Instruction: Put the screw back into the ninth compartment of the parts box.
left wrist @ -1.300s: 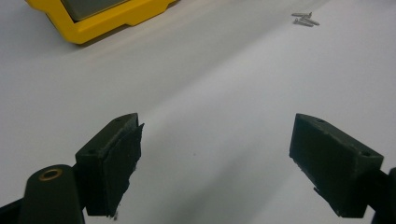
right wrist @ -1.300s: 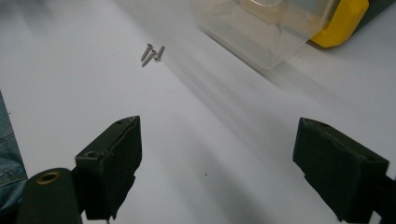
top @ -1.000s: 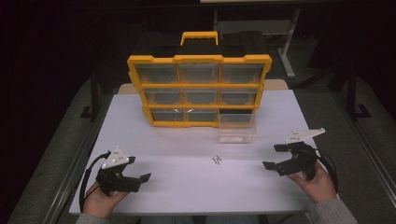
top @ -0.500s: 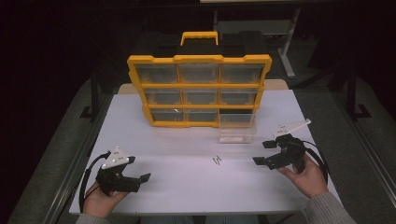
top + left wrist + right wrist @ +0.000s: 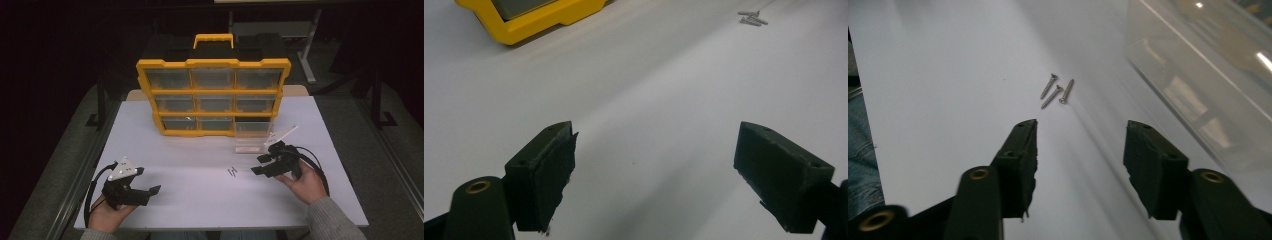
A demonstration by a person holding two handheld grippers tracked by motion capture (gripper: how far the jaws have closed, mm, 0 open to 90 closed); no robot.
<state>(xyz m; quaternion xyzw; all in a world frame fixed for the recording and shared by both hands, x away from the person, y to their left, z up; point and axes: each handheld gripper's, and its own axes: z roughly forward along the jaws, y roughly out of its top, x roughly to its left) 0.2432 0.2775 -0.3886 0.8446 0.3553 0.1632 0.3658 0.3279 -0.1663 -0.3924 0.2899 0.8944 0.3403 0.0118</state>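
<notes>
My right hand-held gripper (image 5: 1078, 150) is aimed at three small screws (image 5: 1055, 91) lying loose on the white desk (image 5: 200, 200) just ahead of its tips. Its jaws have just been closing to about half-spread, with nothing between them, which I judge suits so small a target. Just to its right stands a clear drawer (image 5: 1208, 75), pulled from the yellow organizer (image 5: 215, 95), apparently empty, likely waiting for the screws. My left hand-held gripper (image 5: 654, 170) rests near the desk's front edge, jaws wide apart, holding nothing, the screws well ahead of it.
</notes>
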